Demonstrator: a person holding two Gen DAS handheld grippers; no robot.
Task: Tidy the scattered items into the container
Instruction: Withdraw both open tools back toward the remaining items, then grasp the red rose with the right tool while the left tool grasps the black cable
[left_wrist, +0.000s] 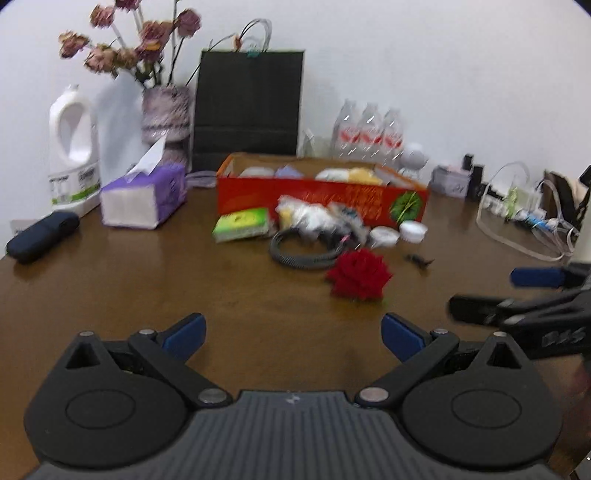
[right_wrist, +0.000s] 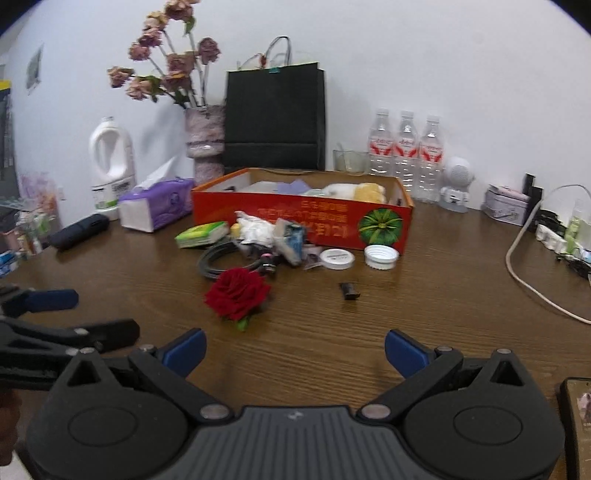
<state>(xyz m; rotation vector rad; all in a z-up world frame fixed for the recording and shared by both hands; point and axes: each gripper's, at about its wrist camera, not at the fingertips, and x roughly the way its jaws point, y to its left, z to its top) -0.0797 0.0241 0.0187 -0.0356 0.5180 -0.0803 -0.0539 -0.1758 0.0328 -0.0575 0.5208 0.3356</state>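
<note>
A red cardboard box (left_wrist: 321, 203) (right_wrist: 303, 218) stands mid-table and holds several items. In front of it lie a green packet (left_wrist: 242, 223) (right_wrist: 201, 234), a crumpled wrapper pile (left_wrist: 317, 218) (right_wrist: 273, 232), a coiled black cable (left_wrist: 303, 254) (right_wrist: 221, 262), two white lids (left_wrist: 399, 232) (right_wrist: 358, 256), a red rose (left_wrist: 358, 275) (right_wrist: 238, 293) and a small black clip (left_wrist: 419, 260) (right_wrist: 350, 290). My left gripper (left_wrist: 293, 334) is open and empty, short of the rose. My right gripper (right_wrist: 295, 350) is open and empty, near the rose and clip.
A purple tissue pack (left_wrist: 144, 195), white detergent bottle (left_wrist: 74, 155), flower vase (left_wrist: 166, 114), black bag (left_wrist: 247, 107), water bottles (right_wrist: 406, 151) and a dark case (left_wrist: 42, 236) stand around the wooden table (left_wrist: 184, 288). A white cable (right_wrist: 532, 273) lies right.
</note>
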